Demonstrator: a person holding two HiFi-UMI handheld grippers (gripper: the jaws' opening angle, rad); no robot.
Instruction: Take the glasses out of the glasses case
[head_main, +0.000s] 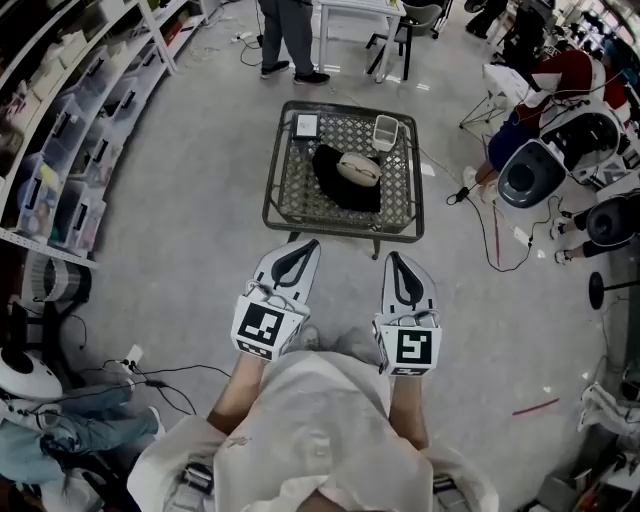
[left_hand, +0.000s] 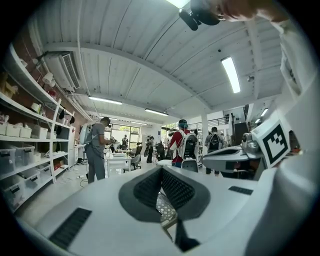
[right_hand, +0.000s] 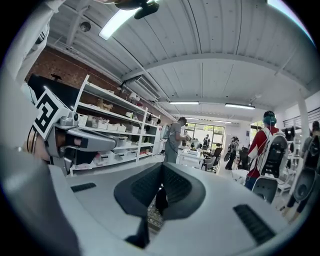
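While both grippers hang in the lower middle of the head view, the case (head_main: 358, 168) lies up top, centre frame, on a black cloth (head_main: 340, 185) spread over the mesh tabletop (head_main: 296, 190). The case is a pale oval and looks closed. A clear tub (head_main: 385, 130) stands just behind it toward the upper right, and a small card (head_main: 307, 125) lies at the tabletop's upper left. The left gripper (head_main: 302, 253) and the right gripper (head_main: 397, 268) point up the frame toward the tabletop, side by side, both well short of the case.

Over to the left gripper view: the left gripper (left_hand: 161, 171) has its jaws together with nothing between them. A sliver of mesh tabletop (left_hand: 165, 212) shows below the pads, and the right gripper (left_hand: 235, 159) floats at mid right.

Right gripper view now: the right gripper (right_hand: 162, 169) also has its jaws pressed together and empty. The left gripper (right_hand: 87, 141) is at mid left.
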